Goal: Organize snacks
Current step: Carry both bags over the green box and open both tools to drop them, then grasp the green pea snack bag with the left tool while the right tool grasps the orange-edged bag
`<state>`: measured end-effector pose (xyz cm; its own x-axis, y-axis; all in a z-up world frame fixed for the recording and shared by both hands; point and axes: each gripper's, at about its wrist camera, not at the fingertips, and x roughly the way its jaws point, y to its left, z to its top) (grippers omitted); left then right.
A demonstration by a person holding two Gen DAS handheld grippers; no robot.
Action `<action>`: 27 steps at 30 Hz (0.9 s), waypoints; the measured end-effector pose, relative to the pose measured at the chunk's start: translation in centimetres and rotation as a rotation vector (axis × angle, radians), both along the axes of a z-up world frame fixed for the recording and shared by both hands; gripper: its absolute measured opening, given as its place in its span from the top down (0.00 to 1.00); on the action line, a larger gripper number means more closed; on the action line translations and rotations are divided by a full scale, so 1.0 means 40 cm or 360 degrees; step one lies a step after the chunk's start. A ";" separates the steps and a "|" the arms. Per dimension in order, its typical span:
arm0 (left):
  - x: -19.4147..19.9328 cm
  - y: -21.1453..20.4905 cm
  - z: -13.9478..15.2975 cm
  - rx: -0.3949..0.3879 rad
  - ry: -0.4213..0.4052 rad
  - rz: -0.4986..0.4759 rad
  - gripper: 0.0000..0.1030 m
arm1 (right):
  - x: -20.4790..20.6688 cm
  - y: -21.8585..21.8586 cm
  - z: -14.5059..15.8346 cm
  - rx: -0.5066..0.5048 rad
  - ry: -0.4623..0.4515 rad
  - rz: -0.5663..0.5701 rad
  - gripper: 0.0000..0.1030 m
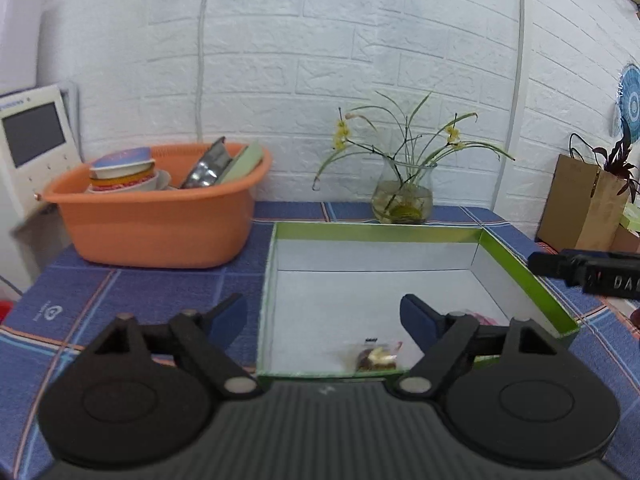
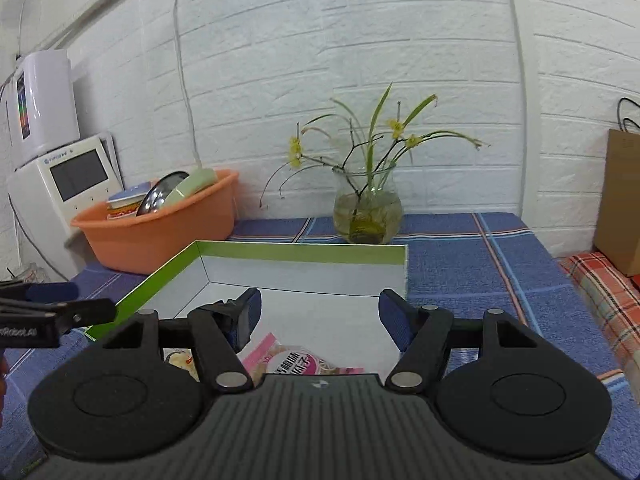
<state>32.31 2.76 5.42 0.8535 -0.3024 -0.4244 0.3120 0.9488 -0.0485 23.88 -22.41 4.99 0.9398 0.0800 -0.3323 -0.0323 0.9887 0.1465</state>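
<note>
Landmark: the green-rimmed box point(image 1: 520, 256), shallow, white inside, lying open on a blue plaid tablecloth point(image 1: 132, 292).

Left gripper point(image 1: 324, 316) hovers over the box's near left corner, jaws spread wide, nothing between the blue pads. One pad hangs outside the box's left wall, the other above the box floor.

Small clear snack packet point(image 1: 376, 356), brown and pale contents, lies on the box floor against the near wall, between and just below the left gripper's pads, apart from both.

Right gripper point(image 2: 318, 314) sits over the near right part of the box, jaws at full spread, holding nothing. Pink snack packet point(image 2: 296, 360) with a round white label lies flat on the box floor just below it, touching neither pad. A second pale packet point(image 2: 180, 360) shows to its left, mostly hidden behind the gripper's linkage.

Beyond the box's far wall: glass vase point(image 1: 402, 200) with yellow-flowered stems, in water. Left of the box: orange basin point(image 1: 156, 224) stacked with bowls and a metal lid. Right of the box: brown paper bag point(image 1: 580, 204).
</note>
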 end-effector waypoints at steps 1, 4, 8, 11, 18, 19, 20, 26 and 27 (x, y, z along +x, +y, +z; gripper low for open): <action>-0.041 0.021 -0.002 0.0015 -0.0033 0.0029 0.09 | -0.031 -0.012 0.001 0.0008 -0.0020 -0.0006 0.00; -0.162 0.083 -0.025 0.0035 -0.0092 0.0124 0.02 | -0.117 -0.042 -0.025 0.0016 -0.0023 -0.0009 0.00; -0.262 0.141 -0.083 -0.0027 0.0012 0.0206 0.01 | -0.174 -0.049 -0.097 0.0051 0.0116 -0.0025 0.00; -0.298 0.154 -0.125 -0.0063 0.0094 0.0188 0.01 | -0.162 -0.050 -0.141 0.0166 0.0258 0.0000 0.00; -0.296 0.124 -0.177 -0.0001 0.0196 0.0043 0.02 | -0.079 -0.050 -0.175 0.0418 0.0378 0.0039 0.00; -0.290 0.123 -0.191 -0.0001 0.0240 0.0023 0.02 | -0.070 -0.049 -0.176 0.0435 0.0391 0.0051 0.00; -0.286 0.118 -0.202 0.0007 0.0280 0.0003 0.06 | -0.066 -0.049 -0.179 0.0453 0.0410 0.0073 0.00; -0.293 0.096 -0.219 0.0066 0.0266 -0.0071 0.27 | -0.054 -0.006 -0.185 0.0324 0.0478 0.0209 0.00; -0.294 0.096 -0.219 0.0083 0.0256 -0.0065 0.34 | -0.054 0.005 -0.185 0.0273 0.0461 0.0215 0.00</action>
